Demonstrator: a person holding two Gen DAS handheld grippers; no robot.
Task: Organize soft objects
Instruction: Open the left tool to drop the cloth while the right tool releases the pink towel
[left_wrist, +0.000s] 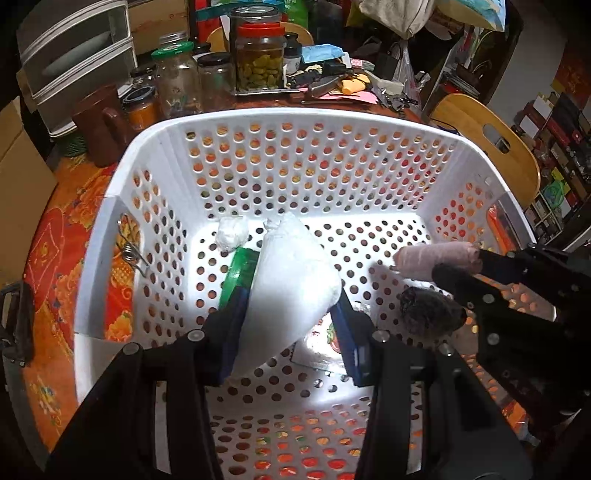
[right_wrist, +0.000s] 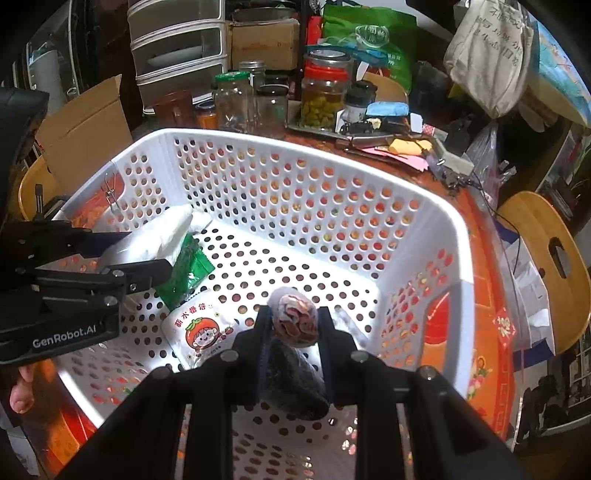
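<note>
A white perforated basket (left_wrist: 258, 122) stands on the table, also in the right wrist view (right_wrist: 436, 206). My left gripper (left_wrist: 288, 317) is shut on a soft white bag (left_wrist: 291, 280) held over the basket floor; it also shows in the right wrist view (right_wrist: 155, 236). My right gripper (right_wrist: 295, 325) is shut on a pink rolled cloth (right_wrist: 297, 317), seen in the left wrist view (left_wrist: 432, 260). A dark rolled cloth (right_wrist: 295, 376) lies under it. A green packet (right_wrist: 184, 273), a tomato-print pouch (right_wrist: 199, 332) and a small white wad (left_wrist: 232, 233) lie in the basket.
Glass jars (left_wrist: 258, 55) and a brown jug (left_wrist: 99, 125) stand behind the basket on the red patterned tablecloth (left_wrist: 55, 258). A metal clip (left_wrist: 131, 254) hangs on the basket's left wall. Wooden chair (left_wrist: 491, 140) at right; cardboard box (right_wrist: 85, 133) at left.
</note>
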